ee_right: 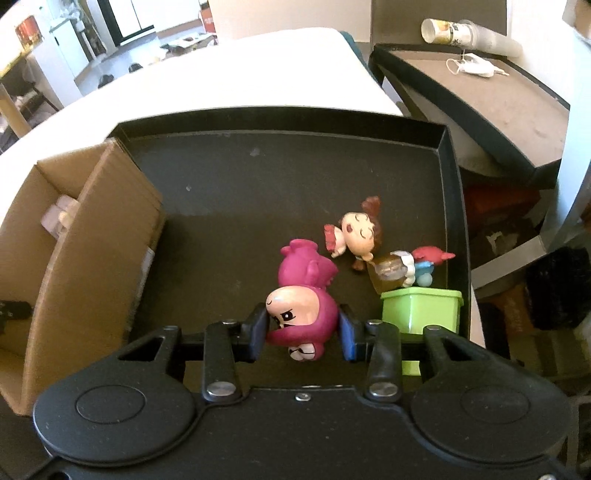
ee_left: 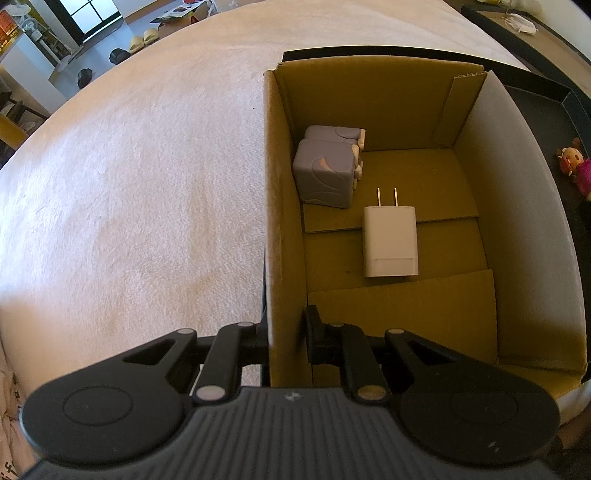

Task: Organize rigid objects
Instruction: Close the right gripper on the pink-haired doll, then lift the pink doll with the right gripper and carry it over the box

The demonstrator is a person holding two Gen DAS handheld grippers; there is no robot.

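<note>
My left gripper [ee_left: 286, 332] is shut on the near left wall of a cardboard box [ee_left: 275, 206], one finger outside and one inside. Inside the box lie a white plug charger [ee_left: 390, 242] and two lavender cube adapters [ee_left: 327, 173]. My right gripper [ee_right: 303, 330] is shut on a magenta cartoon figurine [ee_right: 301, 295] over a black tray [ee_right: 258, 177]. In the tray lie a brown-haired doll figurine [ee_right: 356, 232], a small red-hatted figure [ee_right: 410, 267] and a green block [ee_right: 421, 308]. The cardboard box [ee_right: 92, 236] stands at the tray's left.
The box rests on a pale fuzzy blanket [ee_left: 129, 184]. A second dark tray [ee_right: 480, 92] at the right rear holds a face mask [ee_right: 474, 66] and stacked cups [ee_right: 465, 31]. Room clutter lies beyond the bed.
</note>
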